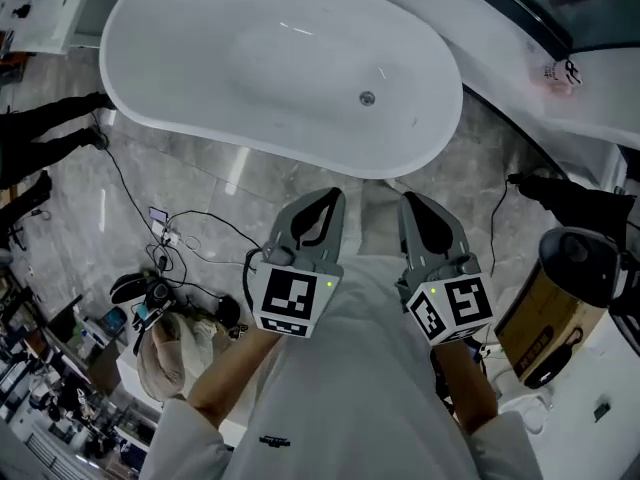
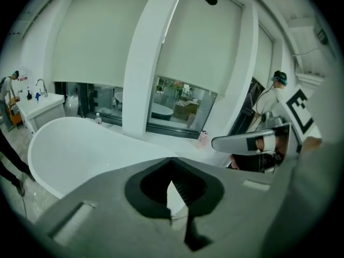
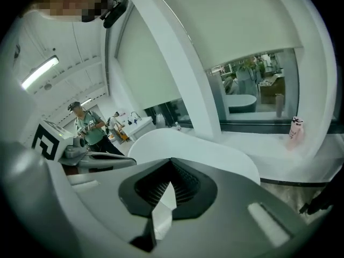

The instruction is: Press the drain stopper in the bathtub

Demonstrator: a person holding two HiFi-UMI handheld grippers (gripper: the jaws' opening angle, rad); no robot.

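the tub [image 1: 150, 38] fills the top of the frame, its stopper [image 1: 367, 97] right of centre. the left gripper [image 1: 330, 200] and right gripper [image 1: 412, 204] sit at lower centre, below the tub. both have jaws pressed together on nothing.

In the head view the far rim of the bathtub [image 1: 140, 78] was cut off by the top edge. The drain stopper [image 1: 367, 98] on the bathtub's floor was too small to tell whether it sat raised or pressed. In both gripper views the stopper was hidden, since the left gripper [image 2: 172, 158] and the right gripper [image 3: 171, 159] covered the bathtub's near side. The dark clutter [image 1: 150, 296] on the floor beside the bathtub's left end was too small to identify.
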